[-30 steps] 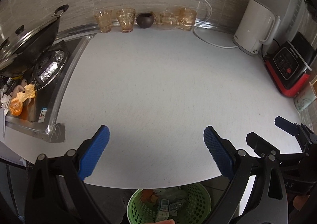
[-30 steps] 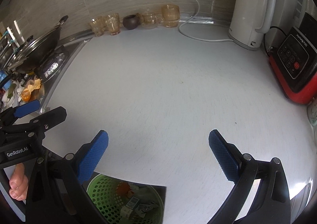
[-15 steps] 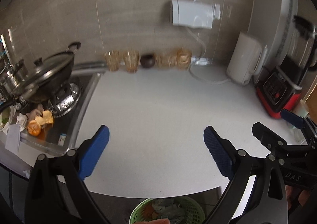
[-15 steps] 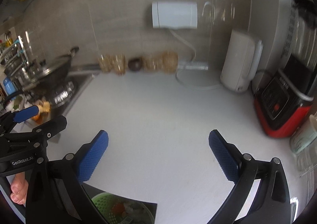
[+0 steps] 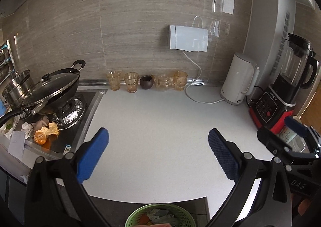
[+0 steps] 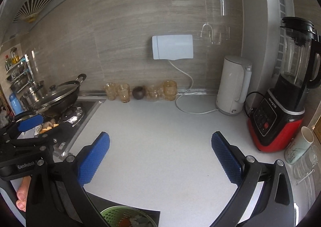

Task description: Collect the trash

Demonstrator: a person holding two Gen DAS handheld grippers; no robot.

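Both my grippers, left (image 5: 158,156) and right (image 6: 160,156), lifted back, jaws spread and empty; green basket (image 5: 160,217) holds trash, orange peels (image 5: 45,133) wait by the stove.

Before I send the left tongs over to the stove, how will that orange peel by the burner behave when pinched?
The orange peel looks torn and curled, so it will probably flex and crush rather than resist. It likely weighs little. It lies in loose pieces beside crumpled paper, so one pinch may lift only part.
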